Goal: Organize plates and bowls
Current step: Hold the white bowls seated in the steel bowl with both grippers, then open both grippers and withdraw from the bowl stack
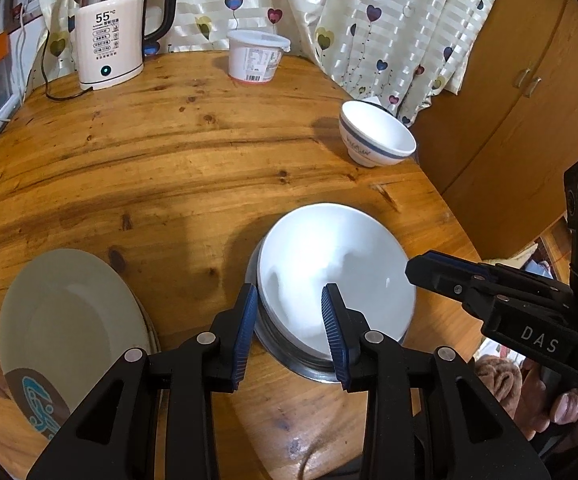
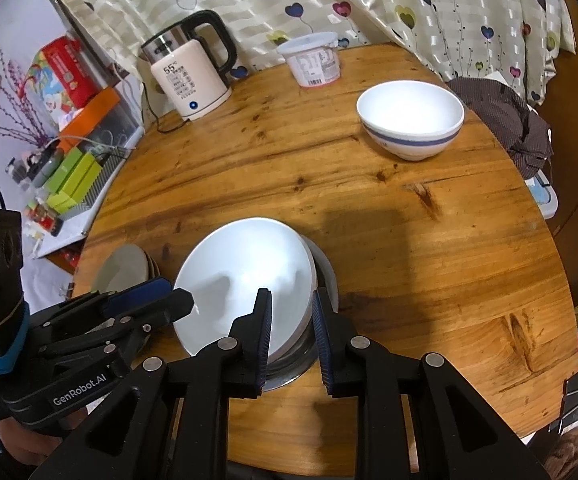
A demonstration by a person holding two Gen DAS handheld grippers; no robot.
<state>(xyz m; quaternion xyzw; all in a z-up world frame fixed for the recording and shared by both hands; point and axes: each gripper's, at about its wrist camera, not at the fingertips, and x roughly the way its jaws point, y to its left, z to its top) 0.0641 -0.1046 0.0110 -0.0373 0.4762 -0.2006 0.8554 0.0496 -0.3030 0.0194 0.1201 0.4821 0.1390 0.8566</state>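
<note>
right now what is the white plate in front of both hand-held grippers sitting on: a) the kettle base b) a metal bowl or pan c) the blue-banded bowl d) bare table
b: the white plate lies tilted on a shiny metal bowl, whose rim shows beneath it on the wooden table.

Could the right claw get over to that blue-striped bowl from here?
Probably yes: bare table lies between the right claw and the blue-striped bowl. But the claw straddles the white plate's rim, so that comes first.

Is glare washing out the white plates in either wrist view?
Left wrist: the white plates look overexposed, their surface detail lost, with soft shadows of the fingers on them. Right wrist: the same stack is bright but its stacked rims still read; fisheye bends the table edge.
</note>
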